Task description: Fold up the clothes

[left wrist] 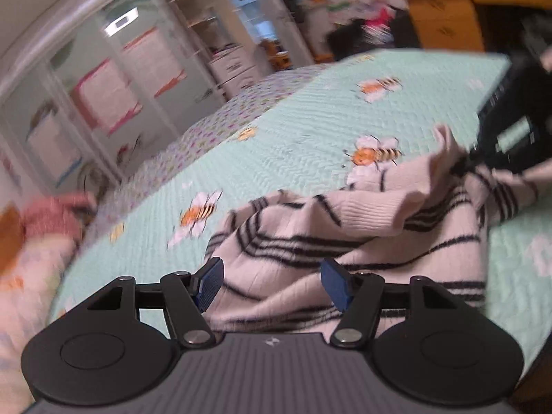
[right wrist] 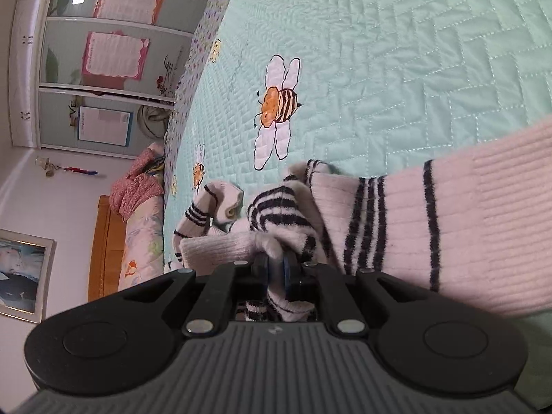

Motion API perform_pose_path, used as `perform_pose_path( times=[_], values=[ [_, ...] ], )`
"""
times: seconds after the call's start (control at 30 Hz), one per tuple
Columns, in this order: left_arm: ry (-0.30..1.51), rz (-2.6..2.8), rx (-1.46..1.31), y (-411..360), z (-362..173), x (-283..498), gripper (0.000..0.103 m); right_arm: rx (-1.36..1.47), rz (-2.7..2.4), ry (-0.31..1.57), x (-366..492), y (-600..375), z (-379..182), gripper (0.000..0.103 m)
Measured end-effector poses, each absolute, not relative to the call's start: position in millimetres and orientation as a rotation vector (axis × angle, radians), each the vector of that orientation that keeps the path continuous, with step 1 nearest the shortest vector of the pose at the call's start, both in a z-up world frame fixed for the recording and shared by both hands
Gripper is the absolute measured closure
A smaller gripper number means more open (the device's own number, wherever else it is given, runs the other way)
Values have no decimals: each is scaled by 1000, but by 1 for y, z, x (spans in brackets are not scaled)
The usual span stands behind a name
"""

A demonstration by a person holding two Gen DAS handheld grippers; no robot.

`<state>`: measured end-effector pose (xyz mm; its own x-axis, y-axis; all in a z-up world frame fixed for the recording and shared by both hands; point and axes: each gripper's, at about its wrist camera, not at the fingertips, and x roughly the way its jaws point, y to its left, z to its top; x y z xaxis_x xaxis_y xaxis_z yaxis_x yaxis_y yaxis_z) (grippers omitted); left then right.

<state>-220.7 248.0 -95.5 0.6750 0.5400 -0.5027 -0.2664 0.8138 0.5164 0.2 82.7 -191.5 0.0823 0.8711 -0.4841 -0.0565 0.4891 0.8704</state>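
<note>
A pale sweater (left wrist: 345,234) with dark stripes lies bunched on the bed's green quilt (left wrist: 293,127), which is printed with bees. The left tongs (left wrist: 272,284) stand wide just above the sweater's near edge, their blue pads clear of the knit. The right tongs (right wrist: 275,269) are nearly closed, pinching a gathered fold of the sweater (right wrist: 414,227).

Right gripper (right wrist: 275,269) pinches white black-striped knit sweater (right wrist: 414,220); mint quilted bee-print bedspread (right wrist: 396,69) from 12 to 3 o'clock.
</note>
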Motion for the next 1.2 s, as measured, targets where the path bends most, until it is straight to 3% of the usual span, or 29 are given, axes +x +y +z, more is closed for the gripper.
perform_pose_path(
  times=[0.2, 0.3, 0.37, 0.4, 0.6, 0.7, 0.77, 0.83, 0.87, 0.9, 1.2],
  values=[
    [740, 358, 805, 226, -127, -194, 38, 699, 877, 1271, -3, 79, -189, 92],
    [751, 332, 795, 230, -133, -182, 42, 537, 933, 1201, -13, 86, -180, 92],
    [771, 308, 736, 234, -135, -177, 90, 344, 981, 1092, -24, 96, -168, 92],
    [775, 312, 695, 234, -135, -177, 97, 236, 998, 1021, -33, 101, -161, 90],
    [740, 337, 597, 218, -138, -220, 94, -305, 1055, 544, -94, 124, -139, 61],
    [738, 363, 614, 214, -138, -235, 93, -466, 1096, 394, -115, 134, -142, 61],
    [729, 382, 614, 215, -133, -243, 90, -553, 1104, 315, -128, 139, -146, 62],
    [711, 404, 600, 220, -123, -249, 77, -612, 1128, 280, -138, 141, -147, 75],
    [701, 412, 611, 225, -117, -245, 74, -622, 1155, 297, -140, 141, -147, 88],
    [691, 420, 622, 230, -112, -242, 70, -631, 1181, 314, -142, 141, -147, 91],
    [733, 86, 900, 244, -113, -193, 64, -492, 1217, 486, -125, 113, -142, 94]
  ],
)
